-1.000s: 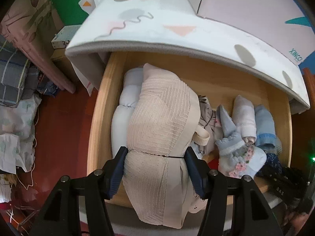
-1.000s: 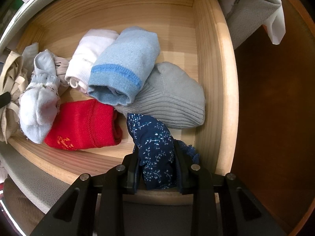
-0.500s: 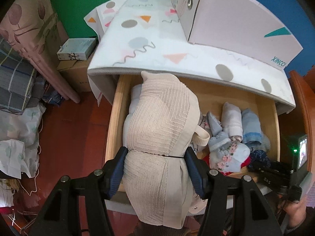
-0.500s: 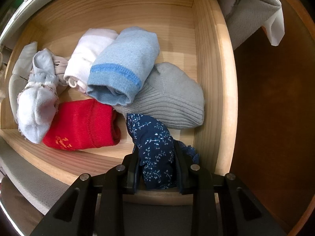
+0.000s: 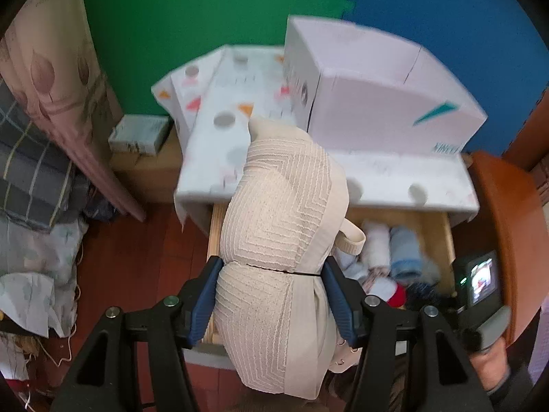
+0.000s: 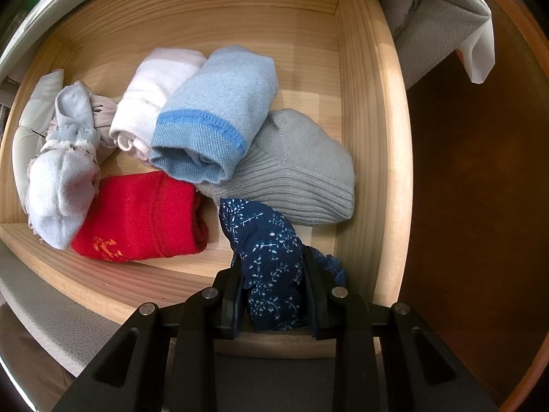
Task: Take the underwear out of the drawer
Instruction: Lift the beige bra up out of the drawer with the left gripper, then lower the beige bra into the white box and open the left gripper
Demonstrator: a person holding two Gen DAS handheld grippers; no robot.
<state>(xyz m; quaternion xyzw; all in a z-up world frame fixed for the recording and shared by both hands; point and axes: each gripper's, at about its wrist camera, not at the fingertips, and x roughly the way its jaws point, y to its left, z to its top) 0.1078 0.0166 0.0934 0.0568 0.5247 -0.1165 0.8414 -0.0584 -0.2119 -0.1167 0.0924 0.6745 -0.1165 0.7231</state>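
Black two-finger frames point(image 5: 271, 295), blue-padded fingers point(image 5: 338, 295), silver screws.

The white box point(image 5: 384, 103) bears teal lettering, too blurred to read

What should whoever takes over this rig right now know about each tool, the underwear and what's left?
Left tool: shut on the beige bra, held above the open drawer.
Right tool: shut on the navy floral underwear, which sits low in the drawer's front right corner.
In the drawer: red folded piece, grey ribbed piece, light blue roll, white roll, pale blue bundle.
Done: both garments gripped; the bra looks clear of the drawer.
Left: lift the navy piece out, set both down outside.
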